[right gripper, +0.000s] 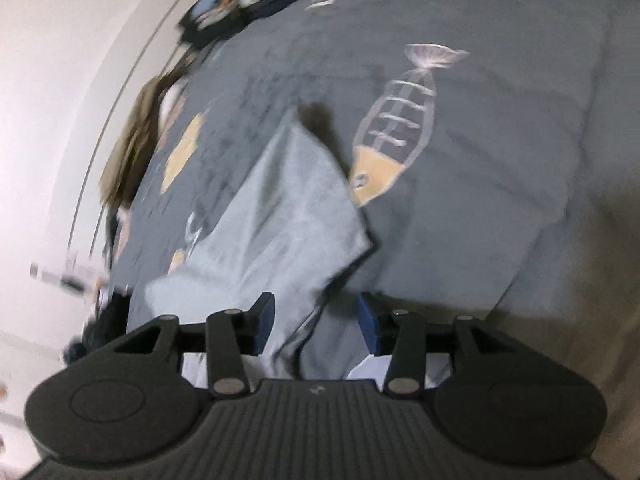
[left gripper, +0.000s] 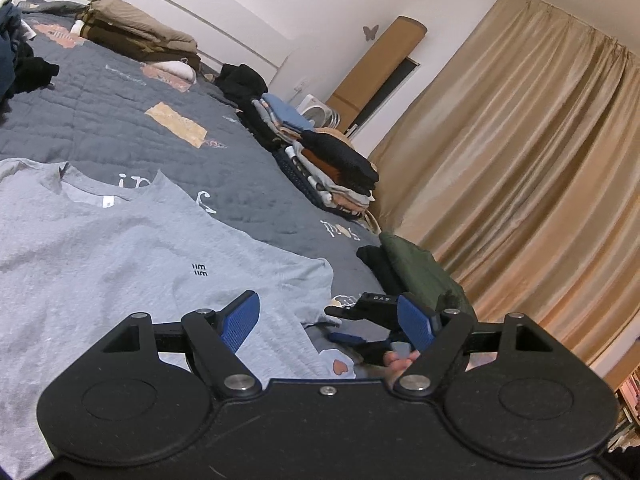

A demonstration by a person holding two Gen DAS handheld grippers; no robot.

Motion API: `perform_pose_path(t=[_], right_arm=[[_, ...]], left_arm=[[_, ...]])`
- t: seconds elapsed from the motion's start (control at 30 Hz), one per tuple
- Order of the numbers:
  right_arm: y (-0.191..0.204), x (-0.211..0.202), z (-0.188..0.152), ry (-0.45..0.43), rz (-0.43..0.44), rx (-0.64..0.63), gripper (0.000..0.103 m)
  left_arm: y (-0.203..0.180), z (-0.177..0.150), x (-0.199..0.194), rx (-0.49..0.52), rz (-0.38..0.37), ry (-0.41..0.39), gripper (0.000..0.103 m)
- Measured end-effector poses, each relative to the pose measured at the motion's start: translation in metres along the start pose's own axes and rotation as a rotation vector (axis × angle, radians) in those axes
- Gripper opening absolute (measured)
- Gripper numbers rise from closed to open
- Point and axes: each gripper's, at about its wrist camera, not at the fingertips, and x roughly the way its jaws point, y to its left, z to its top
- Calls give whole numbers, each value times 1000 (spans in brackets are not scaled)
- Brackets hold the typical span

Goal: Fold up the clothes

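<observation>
Lying flat near the bed's (left gripper: 120,112) front edge, the grey T-shirt (left gripper: 120,248) sat under both spread, empty tools, left tool (left gripper: 332,324) and right tool (right gripper: 316,320), while folded stacks (left gripper: 332,172) and a green garment (left gripper: 420,272) lined the curtain-side edge.

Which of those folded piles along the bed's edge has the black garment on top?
The nearer pile. The farther pile is topped by something light blue.
</observation>
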Motion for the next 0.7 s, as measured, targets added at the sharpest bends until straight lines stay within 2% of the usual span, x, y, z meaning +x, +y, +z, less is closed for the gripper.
perform_pose_path(t=[0.07,0.13,0.17,0.2,0.23,0.37,0.43,0.53,0.63,0.7], right_arm=[[-9,5,0,-59,40,52,44],[-13,10,2,-72,70,73,40],[-14,11,4,-78,81,84,31],[-13,8,5,-96,87,97,8],[-13,5,5,-114,93,110,3],[-10,-7,9,-182,108,154,3],[-2,-10,11,-181,39,103,3],[4,-1,9,-127,-91,-9,5],[5,-6,14,-118,-138,12,7],[22,-18,14,-154,-147,-58,9]], left_arm=[[3,1,0,-6,6,-2,75],[5,1,0,-14,13,-6,75],[7,3,1,-20,15,-7,75],[10,3,2,-25,20,-6,75],[12,3,2,-32,26,-4,75],[18,2,3,-41,44,0,75],[18,3,2,-39,50,-1,75],[20,3,1,-41,63,-5,75],[21,1,-2,-45,86,-12,76],[24,2,-5,-51,105,-20,76]])
